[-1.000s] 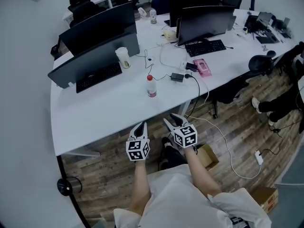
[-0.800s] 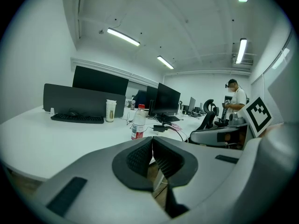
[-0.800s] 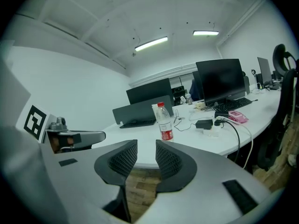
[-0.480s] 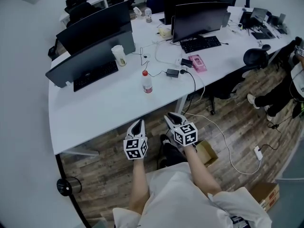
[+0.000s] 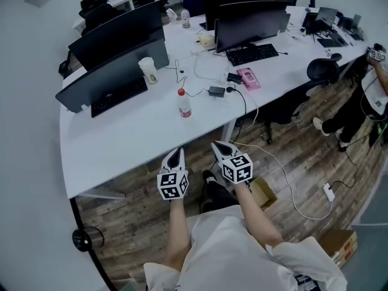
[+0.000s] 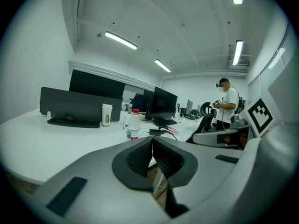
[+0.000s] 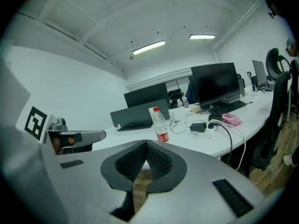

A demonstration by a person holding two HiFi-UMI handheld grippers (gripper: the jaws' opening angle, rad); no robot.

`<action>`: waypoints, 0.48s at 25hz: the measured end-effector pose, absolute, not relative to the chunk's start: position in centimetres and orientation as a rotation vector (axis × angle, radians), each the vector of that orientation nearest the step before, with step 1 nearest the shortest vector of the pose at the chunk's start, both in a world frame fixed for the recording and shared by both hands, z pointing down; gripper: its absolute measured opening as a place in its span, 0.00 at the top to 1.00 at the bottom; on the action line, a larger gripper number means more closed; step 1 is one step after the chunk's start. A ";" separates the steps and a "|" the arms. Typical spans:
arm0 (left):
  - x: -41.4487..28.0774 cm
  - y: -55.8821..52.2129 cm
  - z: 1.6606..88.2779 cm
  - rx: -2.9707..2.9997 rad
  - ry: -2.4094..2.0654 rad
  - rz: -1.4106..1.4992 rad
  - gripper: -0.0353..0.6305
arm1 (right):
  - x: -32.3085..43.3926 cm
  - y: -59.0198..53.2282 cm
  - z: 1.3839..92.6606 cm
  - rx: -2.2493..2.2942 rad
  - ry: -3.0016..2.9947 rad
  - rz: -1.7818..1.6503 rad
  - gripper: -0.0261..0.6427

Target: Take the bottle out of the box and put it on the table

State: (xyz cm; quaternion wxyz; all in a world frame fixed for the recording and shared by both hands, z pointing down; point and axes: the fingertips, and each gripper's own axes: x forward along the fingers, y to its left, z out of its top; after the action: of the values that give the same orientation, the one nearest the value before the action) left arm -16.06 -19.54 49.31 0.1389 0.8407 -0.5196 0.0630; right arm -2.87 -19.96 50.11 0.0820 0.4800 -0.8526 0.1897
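Bottle (image 5: 184, 103): stood upright on the white tabletop (image 5: 121, 144), red cap on top, between a black keyboard (image 5: 119, 95) and a black power adapter (image 5: 216, 91), well apart from both grippers.
Left gripper (image 5: 174, 156): was held just off the tabletop's near edge, pointing towards it; fingers pressed together with nothing between them.
Right gripper (image 5: 220, 148): was beside the left one, over the wooden floor (image 5: 139, 217); fingers had just been closing and met at the tips, empty.
Cardboard box (image 5: 265, 196): sat on the floor by the person's right forearm.
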 end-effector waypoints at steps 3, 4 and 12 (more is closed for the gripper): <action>-15.5 -19.4 49.7 2.437 -1.484 0.190 0.92 | -2.6 -19.8 50.4 1.419 -2.532 0.543 0.90; -15.4 -19.3 49.9 2.438 -1.479 0.193 0.92 | -2.5 -19.8 50.4 1.426 -2.528 0.533 0.90; -14.8 -19.3 49.4 2.454 -1.474 0.190 0.92 | -2.3 -20.0 49.8 1.446 -2.528 0.486 0.90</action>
State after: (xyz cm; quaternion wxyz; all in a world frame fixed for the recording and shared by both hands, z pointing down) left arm -14.78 -19.31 49.41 0.1357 0.8474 -0.5091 0.0655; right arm -2.34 -19.96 49.77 0.0943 0.4877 -0.8523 0.1639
